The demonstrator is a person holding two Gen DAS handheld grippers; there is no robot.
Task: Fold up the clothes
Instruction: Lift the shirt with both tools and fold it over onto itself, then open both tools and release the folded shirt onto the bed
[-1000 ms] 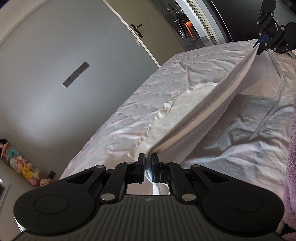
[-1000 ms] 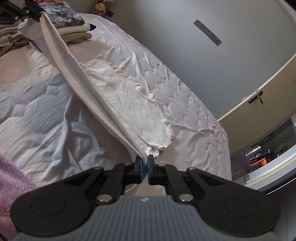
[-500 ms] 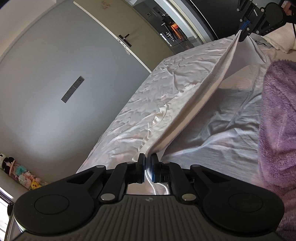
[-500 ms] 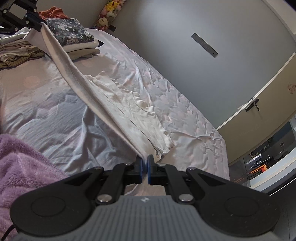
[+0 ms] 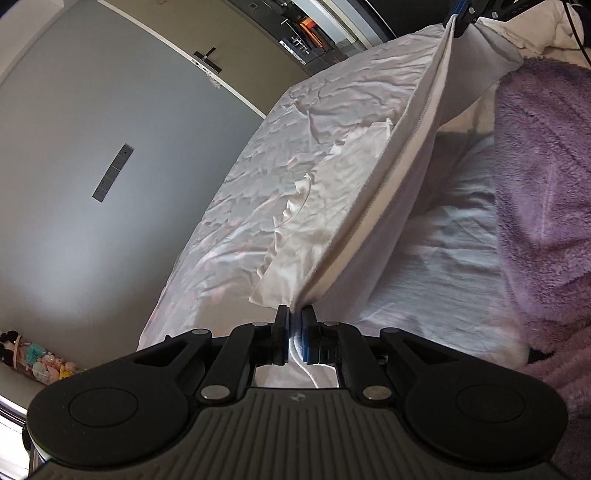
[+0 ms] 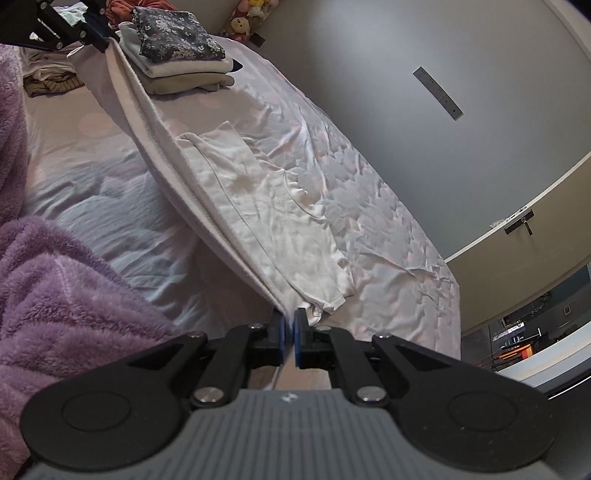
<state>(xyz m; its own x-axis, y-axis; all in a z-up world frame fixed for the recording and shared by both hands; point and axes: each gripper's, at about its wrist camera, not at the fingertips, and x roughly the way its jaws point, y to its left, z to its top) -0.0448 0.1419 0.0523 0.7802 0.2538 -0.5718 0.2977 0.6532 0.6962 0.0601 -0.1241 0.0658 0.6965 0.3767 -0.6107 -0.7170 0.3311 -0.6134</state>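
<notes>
A white T-shirt [image 5: 343, 192] lies on the bed, its hem edge lifted and stretched taut between my two grippers. My left gripper [image 5: 294, 325] is shut on one hem corner. My right gripper [image 6: 290, 325] is shut on the other corner; it also shows far off in the left wrist view [image 5: 458, 14]. The left gripper shows at the top left of the right wrist view [image 6: 92, 37]. The shirt [image 6: 266, 206] has its collar and sleeves flat on the sheet.
The bed sheet [image 6: 376, 206] is wrinkled. A purple fleece sleeve [image 5: 543, 206] is close on the near side, also in the right wrist view [image 6: 66, 295]. A stack of folded clothes [image 6: 177, 55] sits at the bed's far end. A grey wall [image 5: 92, 110] runs alongside.
Both grippers have pulled back toward the near side of the bed with the hem still held. The purple fleece has come further into both views, and more of the shirt lies flat.
</notes>
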